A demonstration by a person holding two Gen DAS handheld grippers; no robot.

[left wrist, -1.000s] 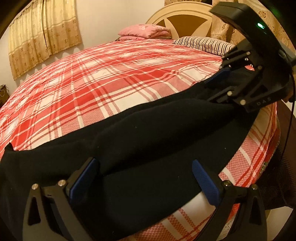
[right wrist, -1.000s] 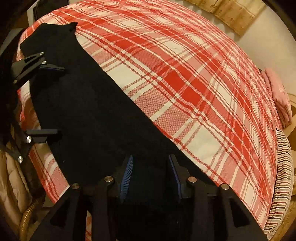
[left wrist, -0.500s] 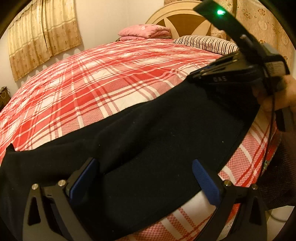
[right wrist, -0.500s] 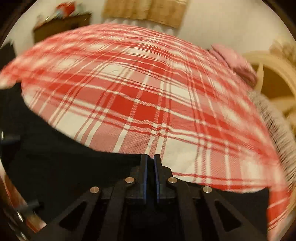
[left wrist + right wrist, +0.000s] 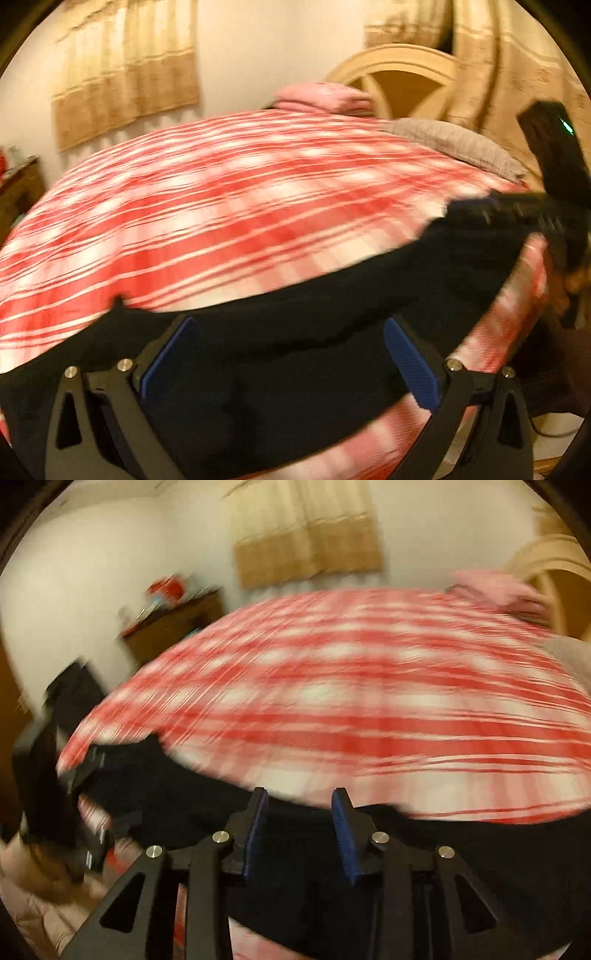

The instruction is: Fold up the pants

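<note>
Black pants (image 5: pixel 332 317) lie stretched along the near edge of a bed with a red and white plaid cover (image 5: pixel 221 221). My left gripper (image 5: pixel 291 350) is open, its blue pads wide apart over one end of the pants. My right gripper (image 5: pixel 299 819) is open with a moderate gap, over the other end of the pants (image 5: pixel 443 849). In the left wrist view the right gripper (image 5: pixel 480 210) sits low at the far right end of the pants. In the right wrist view the left gripper (image 5: pixel 92 775) shows at the far left. Both views are motion-blurred.
A pink folded blanket (image 5: pixel 325 98) and a striped pillow (image 5: pixel 454 144) lie at the cream headboard (image 5: pixel 402 74). Curtains (image 5: pixel 125 62) hang on the far wall. A dark wooden cabinet (image 5: pixel 173 627) with clutter stands beyond the bed. A padded pink garment (image 5: pixel 44 904) is at the lower left.
My right gripper, shut half a second ago, has opened and swung its view up toward the far wall. My left gripper has tilted upward and stays open. The pants lie flatter on the bed.
</note>
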